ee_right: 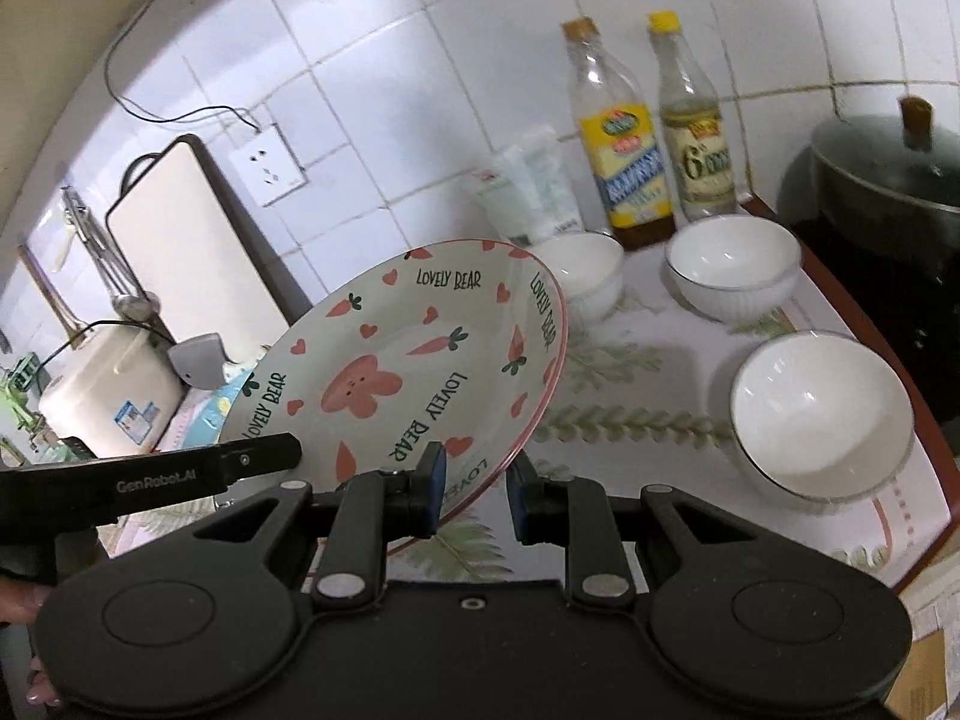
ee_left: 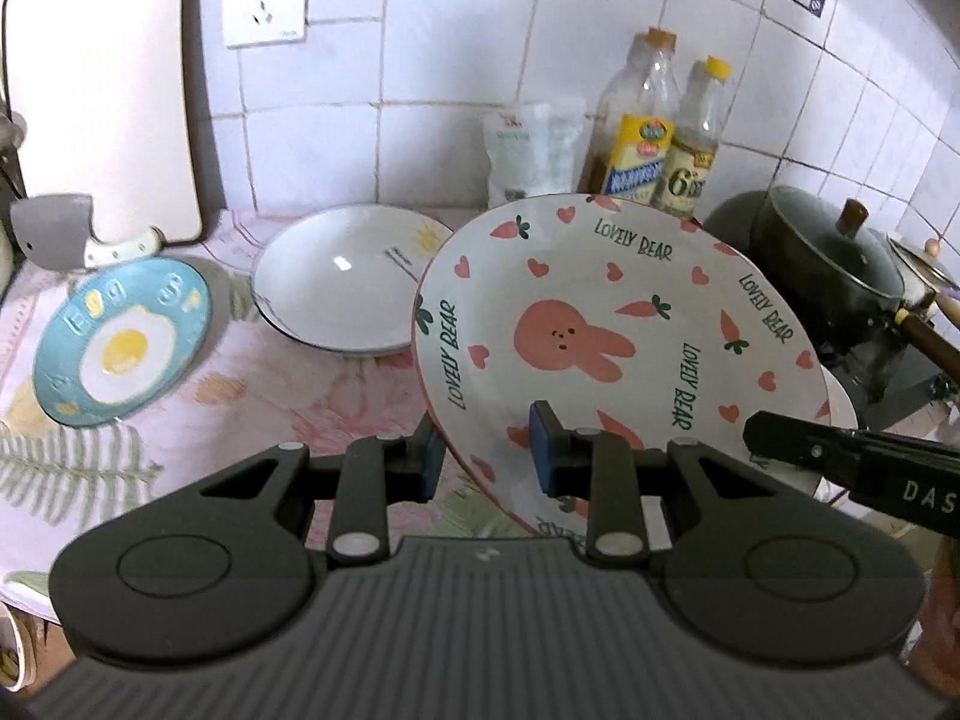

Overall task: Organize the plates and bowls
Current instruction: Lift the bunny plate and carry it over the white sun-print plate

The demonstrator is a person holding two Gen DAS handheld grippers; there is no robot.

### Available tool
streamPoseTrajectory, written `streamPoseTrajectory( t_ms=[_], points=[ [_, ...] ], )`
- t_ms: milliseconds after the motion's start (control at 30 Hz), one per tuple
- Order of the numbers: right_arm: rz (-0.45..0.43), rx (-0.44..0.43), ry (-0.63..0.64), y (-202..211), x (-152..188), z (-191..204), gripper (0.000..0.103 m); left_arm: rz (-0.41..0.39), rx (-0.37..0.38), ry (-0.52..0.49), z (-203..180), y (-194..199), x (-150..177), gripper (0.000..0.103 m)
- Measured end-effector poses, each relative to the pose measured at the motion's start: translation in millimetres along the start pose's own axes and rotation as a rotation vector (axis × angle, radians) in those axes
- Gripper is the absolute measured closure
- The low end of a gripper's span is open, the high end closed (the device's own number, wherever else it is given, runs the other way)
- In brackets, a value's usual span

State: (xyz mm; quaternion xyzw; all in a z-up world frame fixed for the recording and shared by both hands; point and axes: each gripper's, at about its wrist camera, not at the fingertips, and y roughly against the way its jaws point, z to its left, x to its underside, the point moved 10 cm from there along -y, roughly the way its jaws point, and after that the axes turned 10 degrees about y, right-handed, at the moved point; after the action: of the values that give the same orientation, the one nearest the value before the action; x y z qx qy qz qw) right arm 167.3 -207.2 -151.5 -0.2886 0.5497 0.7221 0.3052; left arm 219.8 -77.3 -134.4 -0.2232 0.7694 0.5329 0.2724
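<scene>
Rabbit plate [ee_left: 600, 324] tilted above the counter, rim pinched by left gripper [ee_left: 487, 450] and right gripper [ee_right: 474, 489].

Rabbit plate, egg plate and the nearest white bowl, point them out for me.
Rabbit plate [ee_left: 576, 336]: left wrist view, on the pink rabbit.
Egg plate [ee_left: 123, 351]: left wrist view, on the yolk.
Nearest white bowl [ee_right: 822, 408]: right wrist view, on its inside.

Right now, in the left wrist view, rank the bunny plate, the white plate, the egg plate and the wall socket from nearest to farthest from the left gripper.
1. bunny plate, in the left gripper
2. white plate, behind, centre
3. egg plate, left; close to the white plate's rank
4. wall socket, high on the tiles
</scene>
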Motion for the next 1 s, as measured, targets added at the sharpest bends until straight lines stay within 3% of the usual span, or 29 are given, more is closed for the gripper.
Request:
streamPoseTrajectory(
  t_ms=[400,633,1000],
  points=[
    [0.025,-0.079,0.041,-36.6,-33.3,33.2,0.077,-0.015,-0.037,0.062,47.5,-8.3,-38.9,0.075],
    [0.06,-0.109,0.046,-80.9,-45.4,44.7,0.077,0.005,-0.059,0.082,80.2,-38.3,-58.4,0.075],
    [0.195,-0.103,-0.015,-156.5,-30.3,37.3,0.076,0.064,-0.137,0.117,114.8,-100.5,-57.4,0.075]
  ],
)
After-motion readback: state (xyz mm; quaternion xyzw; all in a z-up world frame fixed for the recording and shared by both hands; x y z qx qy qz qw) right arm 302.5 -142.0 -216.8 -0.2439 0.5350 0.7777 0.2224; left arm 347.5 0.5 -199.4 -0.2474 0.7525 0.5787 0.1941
